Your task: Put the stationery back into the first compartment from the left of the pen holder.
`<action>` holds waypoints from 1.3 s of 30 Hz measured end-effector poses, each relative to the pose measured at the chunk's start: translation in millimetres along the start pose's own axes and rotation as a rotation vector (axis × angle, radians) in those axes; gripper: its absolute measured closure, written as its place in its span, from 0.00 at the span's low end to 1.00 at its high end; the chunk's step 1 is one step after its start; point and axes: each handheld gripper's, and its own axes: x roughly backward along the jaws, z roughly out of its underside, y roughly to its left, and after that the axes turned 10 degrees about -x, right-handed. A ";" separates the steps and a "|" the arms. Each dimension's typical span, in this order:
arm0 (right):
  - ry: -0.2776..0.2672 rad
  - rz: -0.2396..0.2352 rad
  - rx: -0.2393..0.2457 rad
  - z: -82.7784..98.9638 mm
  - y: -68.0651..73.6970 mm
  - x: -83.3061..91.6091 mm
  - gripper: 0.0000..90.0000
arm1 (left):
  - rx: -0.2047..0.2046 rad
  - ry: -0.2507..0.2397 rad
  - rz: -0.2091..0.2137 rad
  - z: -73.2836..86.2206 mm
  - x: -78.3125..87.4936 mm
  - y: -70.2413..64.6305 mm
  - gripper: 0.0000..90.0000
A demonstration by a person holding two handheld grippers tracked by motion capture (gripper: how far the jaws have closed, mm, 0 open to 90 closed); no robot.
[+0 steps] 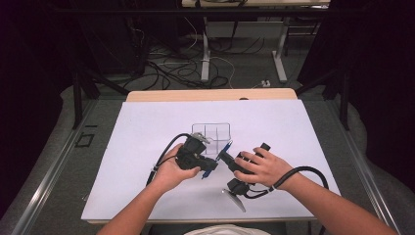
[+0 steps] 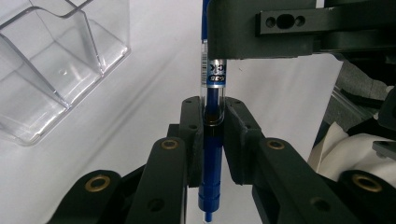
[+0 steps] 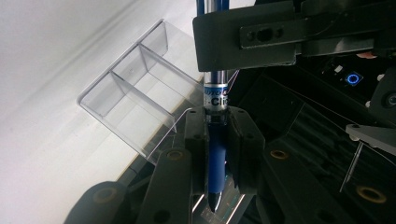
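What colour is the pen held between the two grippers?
Blue, with a clear section bearing a label; the pen shows best in the left gripper view.

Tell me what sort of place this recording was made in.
Probably a lab or workshop test bench, not a home. A white sheet covers the table, loose cables sprawl on the floor behind it, and dark frame bars flank it.

A lab or test workspace: a wooden table [image 1: 210, 94] covered by a white sheet [image 1: 147, 137], dark frame posts at nine and three o'clock, and tangled cables [image 1: 169, 66] on grey floor among desk legs [image 1: 205, 54] at twelve o'clock.
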 end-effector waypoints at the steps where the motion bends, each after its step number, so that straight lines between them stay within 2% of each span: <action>1: -0.001 0.000 0.000 0.1 0.0 -0.1 0.88 | 0.000 0.001 -0.001 0.0 -0.1 -0.1 0.88; 8: -0.002 -0.007 0.001 -0.2 -0.7 -0.7 0.87 | 0.002 -0.001 -0.001 0.2 0.5 0.1 0.89; 14: -0.005 -0.005 -0.009 -0.2 -1.7 -0.9 0.79 | 0.008 -0.021 0.006 -0.1 2.9 0.3 0.89; 21: -0.007 0.008 -0.032 0.7 -2.6 -1.7 0.68 | 0.021 -0.035 -0.012 1.5 4.9 2.6 0.89; 27: -0.011 0.011 -0.047 1.1 -5.3 -0.7 0.64 | 0.040 -0.052 -0.027 3.4 8.8 6.5 0.89; 30: -0.033 0.004 -0.081 2.7 -6.6 -1.5 0.59 | 0.047 -0.066 -0.034 4.7 11.3 8.6 0.89; 31: -0.040 0.015 -0.086 3.3 -5.9 -1.8 0.58 | 0.048 -0.067 -0.041 5.0 12.3 9.2 0.89; 34: -0.027 -0.005 -0.111 4.6 -3.8 -1.8 0.54 | 0.053 -0.087 -0.050 6.5 13.8 11.9 0.89; 35: -0.042 -0.007 -0.121 5.4 -3.9 -2.9 0.52 | 0.045 -0.094 -0.055 6.9 14.2 13.0 0.89; 36: -0.066 -0.003 -0.143 6.5 -2.0 -5.1 0.51 | 0.061 -0.106 -0.057 7.2 14.1 12.4 0.89; 37: -0.033 -0.021 -0.152 6.1 -1.5 -3.1 0.50 | 0.058 -0.112 -0.060 7.4 14.7 13.1 0.89; 38: -0.039 -0.028 -0.145 6.2 -1.7 -4.1 0.49 | 0.054 -0.112 -0.060 7.5 15.6 13.7 0.89; 39: -0.041 -0.032 -0.159 6.2 -0.5 -4.5 0.47 | 0.051 -0.119 -0.064 7.7 16.1 14.2 0.89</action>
